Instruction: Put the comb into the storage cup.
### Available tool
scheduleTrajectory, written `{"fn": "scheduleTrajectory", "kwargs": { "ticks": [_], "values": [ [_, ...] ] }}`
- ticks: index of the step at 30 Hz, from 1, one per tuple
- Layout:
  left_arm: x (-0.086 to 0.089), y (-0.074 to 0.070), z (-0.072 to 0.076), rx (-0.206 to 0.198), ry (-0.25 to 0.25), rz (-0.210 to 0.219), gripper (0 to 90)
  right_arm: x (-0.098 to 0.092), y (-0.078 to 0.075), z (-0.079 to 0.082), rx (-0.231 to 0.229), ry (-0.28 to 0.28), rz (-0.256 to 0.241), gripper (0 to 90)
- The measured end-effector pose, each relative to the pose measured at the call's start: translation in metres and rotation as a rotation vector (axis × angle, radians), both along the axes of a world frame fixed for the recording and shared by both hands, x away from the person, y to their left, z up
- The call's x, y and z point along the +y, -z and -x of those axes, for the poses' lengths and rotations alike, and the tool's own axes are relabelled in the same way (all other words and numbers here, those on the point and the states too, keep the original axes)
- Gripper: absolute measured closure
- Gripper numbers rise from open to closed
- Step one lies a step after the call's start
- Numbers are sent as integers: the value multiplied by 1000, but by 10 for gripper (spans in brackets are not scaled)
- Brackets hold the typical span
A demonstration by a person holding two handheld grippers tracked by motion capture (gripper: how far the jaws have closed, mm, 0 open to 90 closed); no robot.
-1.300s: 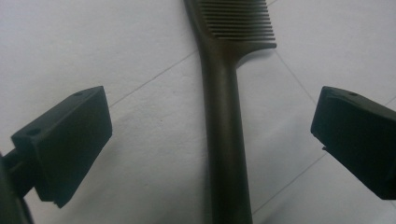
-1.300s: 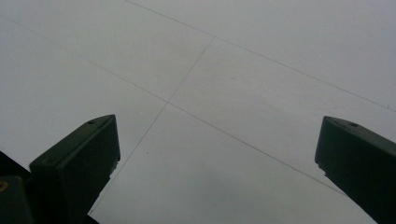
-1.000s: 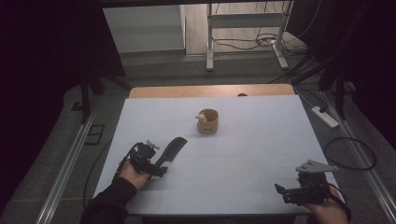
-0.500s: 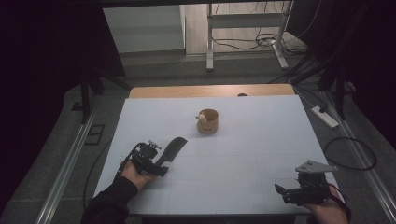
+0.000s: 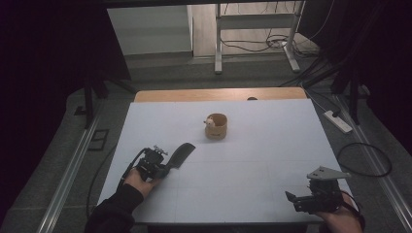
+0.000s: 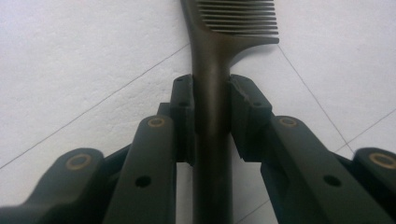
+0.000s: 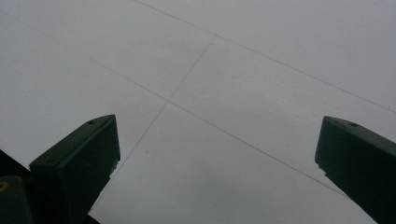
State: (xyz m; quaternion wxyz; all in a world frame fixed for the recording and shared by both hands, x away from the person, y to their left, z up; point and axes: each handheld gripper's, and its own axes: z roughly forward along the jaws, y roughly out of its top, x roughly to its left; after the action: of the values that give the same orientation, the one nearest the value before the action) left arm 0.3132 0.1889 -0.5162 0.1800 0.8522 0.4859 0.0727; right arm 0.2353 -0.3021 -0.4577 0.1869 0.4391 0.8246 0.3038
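A dark comb lies at the left of the white table top, its handle clamped in my left gripper. In the left gripper view the jaws press on both sides of the comb's handle, with the teeth pointing away over the table. My right gripper rests near the front right edge of the table, open. In the right gripper view its two fingers stand wide apart over bare white surface with nothing between them.
A small round wooden cup with a pale object in it stands near the middle of the table, beyond the comb. A wooden strip runs along the far edge. Cables and a power strip lie on the floor at right.
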Motion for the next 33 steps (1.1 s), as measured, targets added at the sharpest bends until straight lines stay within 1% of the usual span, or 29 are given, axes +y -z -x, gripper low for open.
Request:
{"fn": "scheduleTrajectory", "kwargs": {
  "ticks": [5, 8, 10, 12, 18, 22, 28, 33],
  "values": [
    [3, 0, -1, 7, -6, 27, 722, 0, 0, 0, -1, -1, 2, 0],
    [7, 1, -2, 14, -16, 61, 723, 0, 0, 0, -2, -1, 2, 0],
    [9, 1, -2, 15, -18, 71, 723, 0, 0, 1, -2, -1, 2, 0],
    [9, 0, -1, 2, -19, 60, 723, 0, 0, 0, -2, -2, 3, 0],
    [11, -5, 1, -25, -19, 81, 723, 0, 0, 1, -5, -1, 3, 0],
    [12, -9, 3, -58, -10, 84, 723, 0, 0, 1, -4, -1, 3, 0],
    [14, -15, 8, -98, -11, 120, 723, 0, 0, 1, -6, -2, 1, 0],
    [14, -19, 12, -132, -6, 140, 723, 0, 0, 1, -6, -2, 1, 0]
  ]
}}
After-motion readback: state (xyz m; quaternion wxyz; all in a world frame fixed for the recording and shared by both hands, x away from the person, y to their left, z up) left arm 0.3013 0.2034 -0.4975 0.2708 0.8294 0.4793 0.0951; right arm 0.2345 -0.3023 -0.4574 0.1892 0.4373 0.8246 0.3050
